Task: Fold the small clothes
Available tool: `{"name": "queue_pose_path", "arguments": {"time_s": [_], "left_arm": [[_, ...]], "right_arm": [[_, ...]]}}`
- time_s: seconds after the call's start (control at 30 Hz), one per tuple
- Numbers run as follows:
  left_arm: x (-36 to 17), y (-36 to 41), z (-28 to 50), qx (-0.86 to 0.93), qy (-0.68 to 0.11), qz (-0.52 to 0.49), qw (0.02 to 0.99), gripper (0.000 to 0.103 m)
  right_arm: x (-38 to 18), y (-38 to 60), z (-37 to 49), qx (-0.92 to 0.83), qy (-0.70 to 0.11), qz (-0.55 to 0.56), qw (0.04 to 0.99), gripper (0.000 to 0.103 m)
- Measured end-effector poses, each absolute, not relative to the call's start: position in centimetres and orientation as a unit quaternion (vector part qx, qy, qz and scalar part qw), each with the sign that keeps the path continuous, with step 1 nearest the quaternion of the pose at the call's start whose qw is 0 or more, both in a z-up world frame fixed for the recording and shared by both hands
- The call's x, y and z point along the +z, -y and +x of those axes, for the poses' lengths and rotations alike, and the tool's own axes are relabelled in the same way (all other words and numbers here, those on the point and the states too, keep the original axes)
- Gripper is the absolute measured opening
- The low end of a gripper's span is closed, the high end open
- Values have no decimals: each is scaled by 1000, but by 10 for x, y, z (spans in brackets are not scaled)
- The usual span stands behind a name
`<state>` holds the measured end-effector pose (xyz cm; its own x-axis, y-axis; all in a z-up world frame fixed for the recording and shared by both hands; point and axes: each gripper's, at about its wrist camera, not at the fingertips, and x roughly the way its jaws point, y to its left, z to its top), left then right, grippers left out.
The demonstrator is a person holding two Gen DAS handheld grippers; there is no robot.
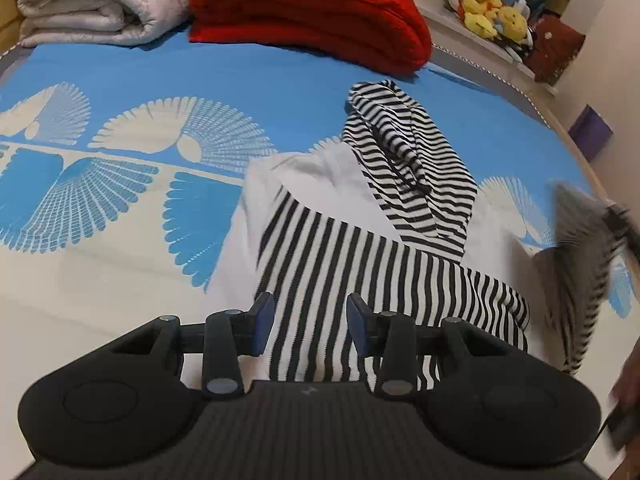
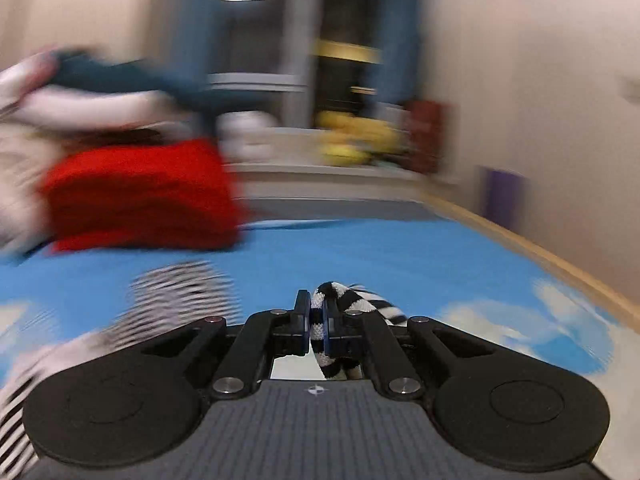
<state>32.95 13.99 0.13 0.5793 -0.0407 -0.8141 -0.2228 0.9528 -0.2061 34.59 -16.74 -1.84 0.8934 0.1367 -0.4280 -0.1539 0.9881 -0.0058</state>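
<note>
Left wrist view: striped hoodie (image 1: 360,248) lies on the bed (image 1: 280,68), hood toward the far edge by the red blanket (image 1: 308,12), body running back toward the near edge. Left gripper (image 1: 310,326) hovers over the near hem, fingers (image 1: 262,322) partly open, cloth under the gap but not pinched. One sleeve (image 1: 580,280) is lifted, blurred, toward the right edge.

Right wrist view: right gripper (image 2: 316,326) is clamped on a bunched striped sleeve end (image 2: 360,300), raised over the bed (image 2: 400,256). Likely next: carry the sleeve left across the body; right hand is the nearer one.
</note>
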Motion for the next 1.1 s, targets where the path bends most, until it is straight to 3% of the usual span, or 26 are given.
{"name": "queue_pose_path", "arguments": {"time_s": [0.23, 0.3, 0.37, 0.5, 0.8, 1.1], "left_arm": [[4, -145, 329, 48, -454, -156, 876, 47], [3, -145, 329, 52, -455, -156, 875, 49], [2, -145, 330, 53, -456, -156, 875, 49], [-1, -141, 333, 55, -459, -151, 874, 50], [-11, -133, 343, 67, -466, -134, 872, 51], [-16, -138, 348, 92, -464, -132, 871, 51]], "right_arm": [[-63, 81, 296, 256, -378, -123, 881, 7], [-71, 73, 292, 256, -412, -141, 863, 21], [-72, 77, 296, 243, -439, -116, 857, 27], [-67, 100, 300, 218, -456, -47, 862, 31], [-61, 139, 318, 172, -426, 6, 888, 32], [-64, 190, 345, 96, -423, 129, 892, 32]]}}
